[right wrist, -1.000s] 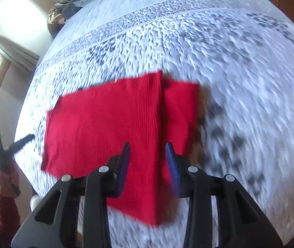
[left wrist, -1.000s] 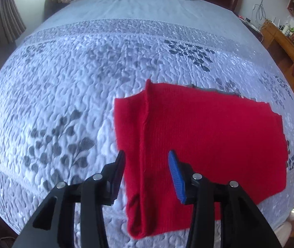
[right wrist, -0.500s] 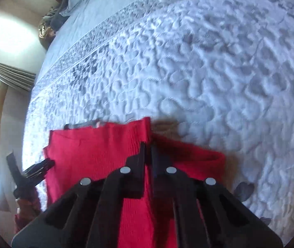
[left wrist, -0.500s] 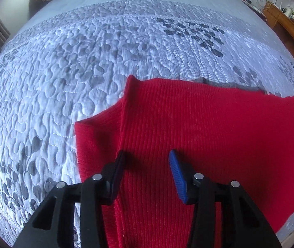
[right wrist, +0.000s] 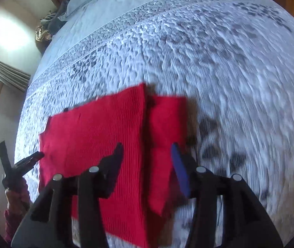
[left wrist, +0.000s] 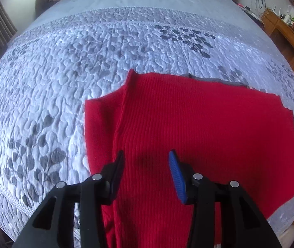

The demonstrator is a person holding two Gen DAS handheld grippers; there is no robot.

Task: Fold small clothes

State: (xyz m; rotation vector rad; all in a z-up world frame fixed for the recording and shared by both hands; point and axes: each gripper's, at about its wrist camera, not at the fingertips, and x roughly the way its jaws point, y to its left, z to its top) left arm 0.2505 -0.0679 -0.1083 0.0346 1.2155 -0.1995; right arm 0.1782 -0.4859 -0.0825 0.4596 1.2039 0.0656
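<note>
The red knit garment (left wrist: 198, 136) lies flat on the quilted bedspread (left wrist: 68, 78) of the bed, with its two side panels already turned in over the body, so it reads as partly folded and ready for a further fold across its length. The left tool (left wrist: 146, 165) hangs just above the cloth, its jaws partly apart and empty; ahead of it and slightly toward its black finger runs the raised edge of the turned-in flap (left wrist: 126, 95), which suggests it is placed to pinch that doubled layer. The right tool (right wrist: 147, 155) sits over the opposite end of the garment, and its jaws have just been opening; they now stand about half apart with cloth lying beneath them but nothing pressed between the pads. The fold seam (right wrist: 145, 111) runs straight ahead between its fingers, and the narrower flap lies on its blue-finger side. Seen from the right wrist, the left tool pokes in at the garment's far edge, held by a hand (right wrist: 14, 194) in a red sleeve.
</note>
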